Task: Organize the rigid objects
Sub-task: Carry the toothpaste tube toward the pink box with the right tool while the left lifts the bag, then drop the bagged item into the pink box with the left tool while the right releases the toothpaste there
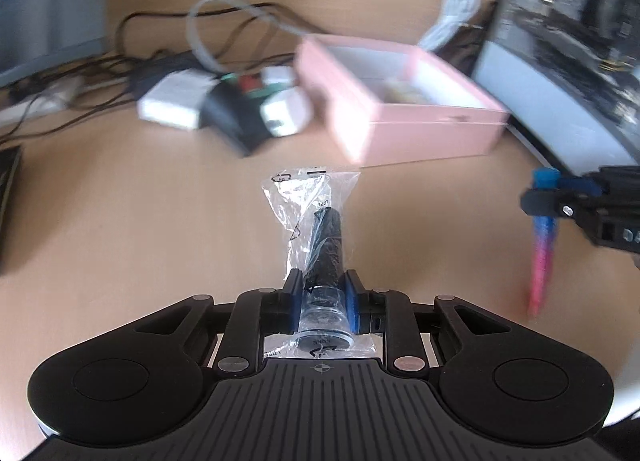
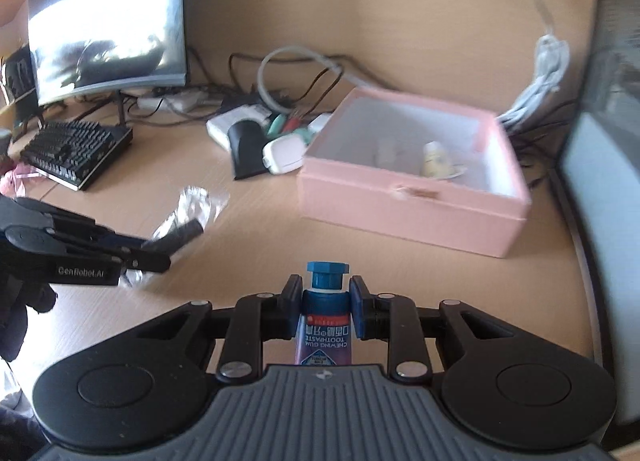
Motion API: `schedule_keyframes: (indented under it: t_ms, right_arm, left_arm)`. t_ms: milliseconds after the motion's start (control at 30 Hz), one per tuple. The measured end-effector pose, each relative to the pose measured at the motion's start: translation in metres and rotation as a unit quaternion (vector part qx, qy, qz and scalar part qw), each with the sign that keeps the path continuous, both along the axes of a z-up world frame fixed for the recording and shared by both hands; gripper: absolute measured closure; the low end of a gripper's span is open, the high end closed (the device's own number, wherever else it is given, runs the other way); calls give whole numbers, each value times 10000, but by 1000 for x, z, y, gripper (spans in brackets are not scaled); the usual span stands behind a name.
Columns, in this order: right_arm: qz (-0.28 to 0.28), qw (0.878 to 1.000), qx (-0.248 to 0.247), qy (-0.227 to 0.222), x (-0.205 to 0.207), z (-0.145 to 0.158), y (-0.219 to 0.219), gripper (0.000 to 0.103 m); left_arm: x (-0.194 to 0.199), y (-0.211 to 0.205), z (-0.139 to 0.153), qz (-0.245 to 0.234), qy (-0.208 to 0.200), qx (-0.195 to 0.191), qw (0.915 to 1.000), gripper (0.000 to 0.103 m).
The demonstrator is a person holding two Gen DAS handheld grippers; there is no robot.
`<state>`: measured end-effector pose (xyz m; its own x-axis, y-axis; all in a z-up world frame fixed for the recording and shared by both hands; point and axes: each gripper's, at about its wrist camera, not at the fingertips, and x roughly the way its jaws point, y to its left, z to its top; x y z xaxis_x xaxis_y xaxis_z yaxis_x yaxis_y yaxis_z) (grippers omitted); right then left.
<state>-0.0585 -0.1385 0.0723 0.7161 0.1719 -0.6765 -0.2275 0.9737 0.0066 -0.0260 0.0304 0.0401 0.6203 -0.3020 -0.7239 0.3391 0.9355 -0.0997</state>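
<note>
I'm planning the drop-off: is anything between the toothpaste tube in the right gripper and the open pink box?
Nothing visible. The right gripper holds the toothpaste tube, and only bare desk lies before the pink box, whose top is open.

Light wood desk [image 2: 256, 229], curved monitor [image 2: 108, 21], keyboard [image 2: 76, 153], tangled cables [image 1: 168, 41]

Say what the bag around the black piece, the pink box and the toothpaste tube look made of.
Bag: thin clear plastic film, crinkled, glossy glints.
Pink box: probably matte cardboard; flat walls, white inside.
Toothpaste tube: seemingly soft printed plastic or laminate, smooth sheen, hard blue cap.
</note>
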Motion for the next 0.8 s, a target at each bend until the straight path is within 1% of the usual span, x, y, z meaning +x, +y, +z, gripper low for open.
schedule_keyframes:
  t_ms: [33,100,167,267,333,400,433,500,567,633,733,800]
  right_arm:
    - [-73,10000,14,-48,-5,4,-5,79]
    - [-196,9997,30,-142,-17,11,-14,79]
    - [-311,9992,27,-242,-29,19,-22,79]
    - [-526,9980,56,-351,-45,27,-34,79]
    - [-687,9968,79,-392,-51,31,-41,79]
    - [-856,9953,103,-435,-57,35,-48,79]
    - [-925,9946,128,-442,-59,36,-51,79]
    - [-1017,9937,193,-433,-61,39,-56,79]
    - [-1058,9933,187,-418,-60,41,-58,79]
    - [-1088,9931,162,-406,-58,44,-59,79]
    - [-1143,9924,155,-436,-57,53,-63,79]
    - [-1160,9917,262,-497,-52,65,-68,79]
  left_arm:
    - [-3,-5,4,-117,-16,-41,9999,78]
    - [-10,-14,17,-363,-12,-258,9990,78]
    - [-12,-23,37,-569,-51,-525,9970,78]
    - [0,-39,72,-766,-300,-785,9935,78]
    - [19,-51,98,-811,-516,-912,9912,78]
    - [49,-66,124,-706,-721,-1081,9890,77]
    - [67,-72,135,-627,-771,-1167,9882,77]
    - [96,-84,150,-487,-721,-1130,9898,76]
    - [111,-88,154,-481,-822,-1148,9888,76]
    - [115,-84,150,-348,-832,-1157,9892,76]
    - [104,-68,131,-68,-822,-1324,9878,76]
    - [92,-57,113,82,-887,-1254,9881,76]
